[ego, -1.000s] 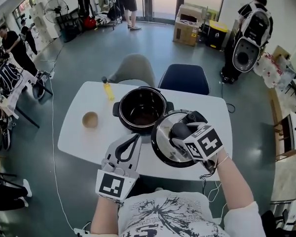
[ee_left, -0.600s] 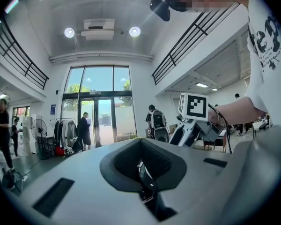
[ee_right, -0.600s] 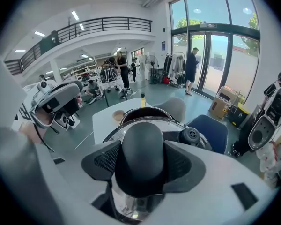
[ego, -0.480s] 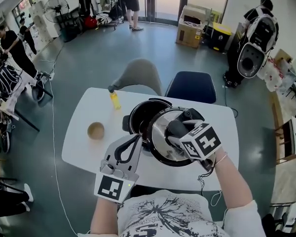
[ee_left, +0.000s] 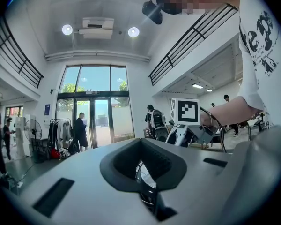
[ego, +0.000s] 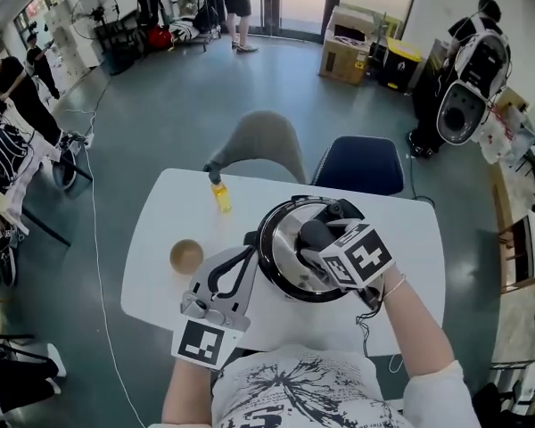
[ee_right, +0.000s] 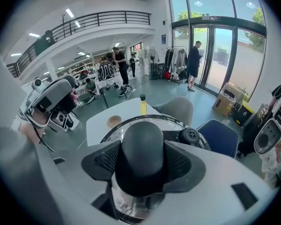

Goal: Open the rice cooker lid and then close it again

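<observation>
Right gripper (ego: 316,235) is clenched on the black knob (ee_right: 141,153) of the rice cooker lid (ego: 285,270), its pads pressed against both sides of the knob. Left gripper (ego: 248,251) is held with its jaw tips together, nothing grasped, just beside the cooker's left side.

Lid: round, polished steel, mirror-bright, dark rim, with a black steam valve (ee_right: 191,135) near its far edge. It is held over the black rice cooker (ego: 251,238) and covers the pot opening; whether it is fully seated cannot be told.

Surface: white table (ego: 156,239) with rounded corners. A small brown cup (ego: 186,256) and a yellow bottle (ego: 221,194) are set left of the cooker, well apart from it.

Room: grey-green floor, a grey chair (ego: 263,145) and a blue chair (ego: 361,166) at the table's far side, a cardboard box (ego: 343,56) near glass doors, a standing fan (ego: 96,9).
</observation>
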{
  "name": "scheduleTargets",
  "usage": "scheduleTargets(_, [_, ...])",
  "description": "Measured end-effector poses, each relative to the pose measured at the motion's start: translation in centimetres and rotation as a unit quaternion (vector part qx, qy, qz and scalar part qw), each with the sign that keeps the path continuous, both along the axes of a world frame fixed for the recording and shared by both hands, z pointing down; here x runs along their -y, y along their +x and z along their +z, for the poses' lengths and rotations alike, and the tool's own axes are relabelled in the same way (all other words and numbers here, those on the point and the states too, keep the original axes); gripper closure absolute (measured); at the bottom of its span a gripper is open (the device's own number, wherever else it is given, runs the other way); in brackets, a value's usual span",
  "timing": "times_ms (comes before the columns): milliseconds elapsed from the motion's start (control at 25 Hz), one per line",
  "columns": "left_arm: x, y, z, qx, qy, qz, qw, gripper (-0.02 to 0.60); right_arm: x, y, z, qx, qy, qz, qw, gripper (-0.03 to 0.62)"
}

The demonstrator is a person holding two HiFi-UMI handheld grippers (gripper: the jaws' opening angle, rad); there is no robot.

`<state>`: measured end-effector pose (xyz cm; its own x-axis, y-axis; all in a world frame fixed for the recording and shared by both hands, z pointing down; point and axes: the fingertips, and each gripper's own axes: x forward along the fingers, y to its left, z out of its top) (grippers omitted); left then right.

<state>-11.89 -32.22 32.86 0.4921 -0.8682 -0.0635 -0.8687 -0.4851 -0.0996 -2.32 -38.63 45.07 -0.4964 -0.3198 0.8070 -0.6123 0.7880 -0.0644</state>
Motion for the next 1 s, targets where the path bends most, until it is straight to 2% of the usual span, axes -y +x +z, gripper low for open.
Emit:
scheduleTargets(280, [2.8, -3.5, 2.0, 0.005, -0.01, 0.011, 0.9999, 0.568, 2.6, -3.3, 1.9, 0.002, -0.013, 0.017, 1.0, 0.296])
scheduleTargets(400, [3.7, -4.2, 2.3, 0.004, -0.015, 0.012, 0.9998, 0.568, 3.2, -3.5, 2.6, -0.004, -0.013, 0.025, 1.0, 0.296])
scheduleTargets(840, [4.7, -3.5, 3.3, 0.006, -0.025, 0.029, 0.9993, 0.568, 4.1, -3.0, 4.0, 0.0, -0.026, 0.042, 0.999, 0.292])
scheduleTargets(1000, [4.0, -2.1, 3.3, 0.01, -0.021, 0.034, 0.9992, 0.568, 3.4, -2.0, 4.6, 0.007, -0.036, 0.053, 0.998, 0.293])
